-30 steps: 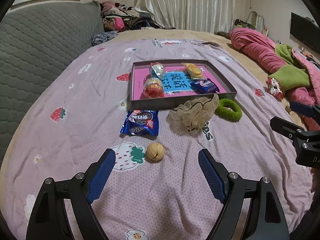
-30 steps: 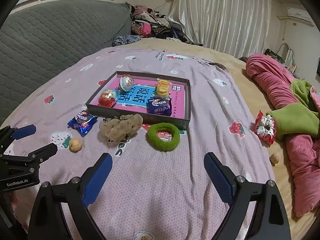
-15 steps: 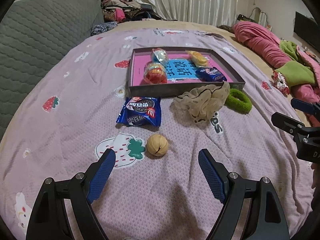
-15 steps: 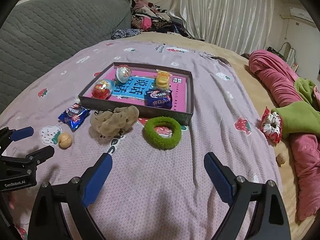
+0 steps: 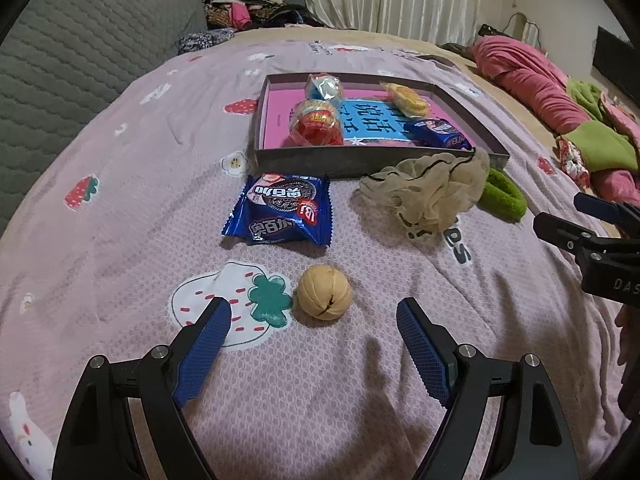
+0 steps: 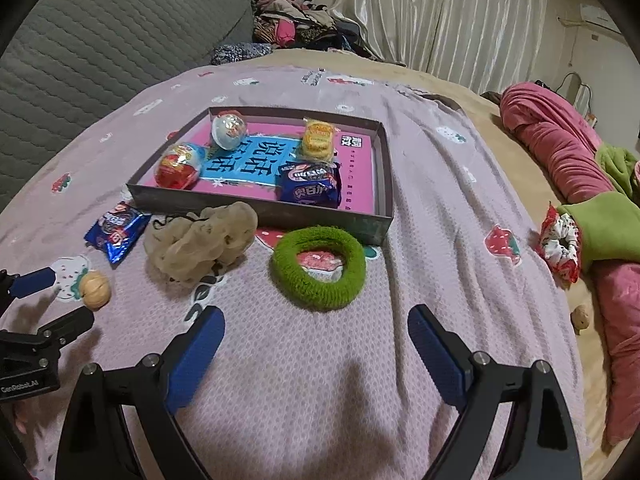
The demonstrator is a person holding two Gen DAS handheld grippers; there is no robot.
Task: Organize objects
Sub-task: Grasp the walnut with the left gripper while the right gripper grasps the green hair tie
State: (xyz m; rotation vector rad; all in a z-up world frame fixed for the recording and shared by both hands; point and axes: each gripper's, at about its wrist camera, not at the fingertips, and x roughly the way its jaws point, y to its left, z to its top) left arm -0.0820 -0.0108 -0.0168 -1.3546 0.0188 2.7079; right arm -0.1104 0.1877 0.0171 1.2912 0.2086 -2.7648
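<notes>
A: Left wrist view. State the left gripper (image 5: 314,314).

B: Jaws apart, nothing between the blue ribbed pads. The round tan walnut (image 5: 324,297) lies on the mauve strawberry-print bedspread (image 5: 120,184) at lower centre, just above the gap and nearer the frame-left finger, apart from both. Its dark seam runs obliquely; being round, it shows no long axis.

A: Other items?

B: The blue foil biscuit packet (image 5: 280,214) lies flat above the walnut, its long axis running up-frame towards the shallow grey cardboard tray with pink floor (image 5: 360,160), just short of the tray's near wall. The beige mesh scrunchie (image 5: 428,192) rests against that wall at centre right, overlapping the green fuzzy hair ring (image 5: 504,198).

A: Right wrist view. State the right gripper (image 6: 316,326).

B: Jaws apart, empty. The green ring (image 6: 319,267) lies flat just above the gap, its far edge beside the tray's (image 6: 256,208) near wall. The scrunchie (image 6: 200,240) sits left of it. The walnut (image 6: 95,290) is at far left, between the left gripper's (image 6: 60,300) fingers. Whether it touches them cannot be told.

A: Tray contents?

B: Two clear capsule eggs (image 6: 200,148), a yellow snack packet (image 6: 318,140), another blue packet (image 6: 312,188).
</notes>
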